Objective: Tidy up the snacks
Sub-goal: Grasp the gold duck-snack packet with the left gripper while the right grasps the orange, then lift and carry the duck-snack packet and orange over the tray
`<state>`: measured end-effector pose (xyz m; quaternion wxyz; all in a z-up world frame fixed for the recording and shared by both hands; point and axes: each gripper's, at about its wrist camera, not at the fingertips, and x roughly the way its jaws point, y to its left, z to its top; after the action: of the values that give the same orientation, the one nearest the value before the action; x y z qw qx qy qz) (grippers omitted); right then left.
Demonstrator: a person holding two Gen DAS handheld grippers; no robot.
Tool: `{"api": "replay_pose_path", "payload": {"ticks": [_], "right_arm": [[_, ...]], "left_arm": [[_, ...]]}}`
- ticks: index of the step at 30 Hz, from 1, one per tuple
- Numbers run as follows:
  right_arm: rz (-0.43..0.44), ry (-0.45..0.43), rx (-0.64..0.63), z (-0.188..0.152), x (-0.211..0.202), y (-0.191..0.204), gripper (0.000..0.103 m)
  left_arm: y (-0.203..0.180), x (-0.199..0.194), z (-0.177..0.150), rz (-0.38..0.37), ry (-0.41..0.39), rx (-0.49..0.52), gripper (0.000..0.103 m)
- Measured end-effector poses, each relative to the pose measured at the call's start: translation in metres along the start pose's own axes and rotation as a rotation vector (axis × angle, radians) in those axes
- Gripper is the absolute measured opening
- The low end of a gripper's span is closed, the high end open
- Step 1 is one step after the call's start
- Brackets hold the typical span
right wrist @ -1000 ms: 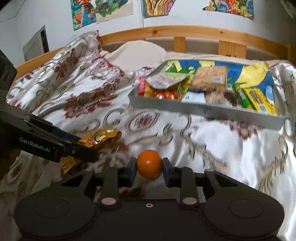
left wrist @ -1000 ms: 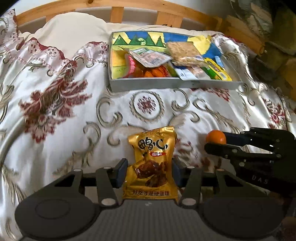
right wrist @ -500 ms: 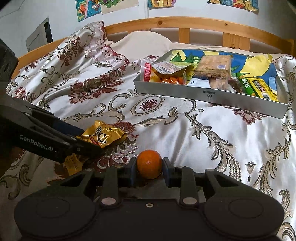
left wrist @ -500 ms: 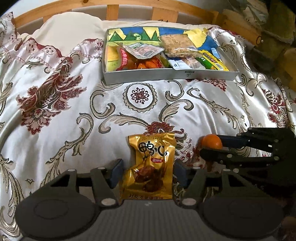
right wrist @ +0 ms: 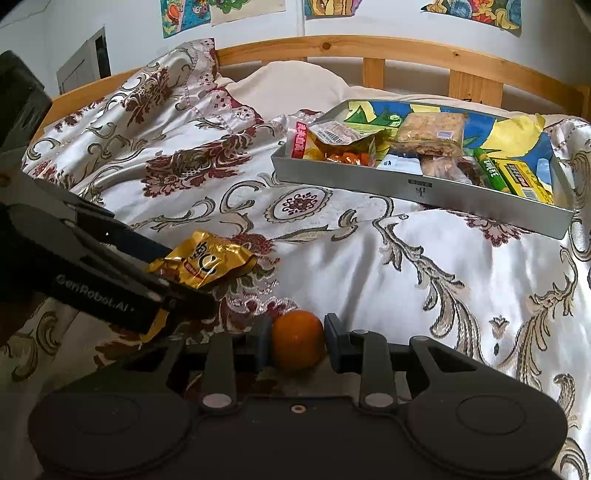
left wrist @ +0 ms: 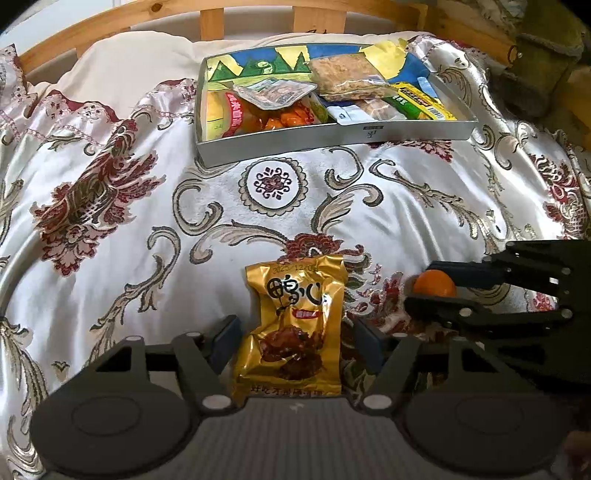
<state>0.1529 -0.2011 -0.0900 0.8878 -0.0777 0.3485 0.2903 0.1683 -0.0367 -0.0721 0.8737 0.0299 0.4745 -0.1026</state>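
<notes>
A golden snack packet (left wrist: 295, 325) (right wrist: 203, 262) lies on the patterned bedspread between the fingers of my left gripper (left wrist: 297, 343) (right wrist: 184, 280). Its jaws stand open, with a gap on each side of the packet. To its right my right gripper (right wrist: 297, 343) (left wrist: 421, 286) is shut on a small orange (right wrist: 297, 343) (left wrist: 434, 282), low over the bedspread. Farther back sits a grey tray (left wrist: 332, 142) (right wrist: 424, 192) with a painted bottom that holds several snack packs.
A wooden bed rail (left wrist: 258, 11) and a cream pillow (left wrist: 140, 62) lie behind the tray. The bedspread (left wrist: 277, 206) stretches between the grippers and the tray. Dark bundled things (left wrist: 535, 66) stand at the far right.
My left gripper's jaws have widened and let go of the golden packet, which now lies loose between them. The left hand has drawn back a little. The right gripper still holds the orange.
</notes>
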Motion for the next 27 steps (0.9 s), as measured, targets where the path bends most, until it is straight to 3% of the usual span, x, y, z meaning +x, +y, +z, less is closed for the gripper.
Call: {"api": "replay_pose_path", "payload": {"ticks": [1,6,18,27], "right_arm": [[-0.001,0.0,0.0,-0.001,0.0,0.0,0.033],[-0.002,-0.01,-0.023,-0.002,-0.003,0.003,0.032],[-0.008,-0.063,0.012,-0.001,-0.018,-0.003,0.032],[-0.074,-0.164,0.028,0.027,-0.035,-0.031,0.032]], "left_arm": [[0.0,0.0,0.0,0.013,0.002,0.002,0.061],[0.003,-0.005,0.0,-0.001,0.001,-0.034,0.054],[-0.004,-0.016,-0.003,-0.069,0.009,-0.095,0.052],[-0.012,-0.032,0.052,-0.076,-0.13,-0.022,0.052]]}}
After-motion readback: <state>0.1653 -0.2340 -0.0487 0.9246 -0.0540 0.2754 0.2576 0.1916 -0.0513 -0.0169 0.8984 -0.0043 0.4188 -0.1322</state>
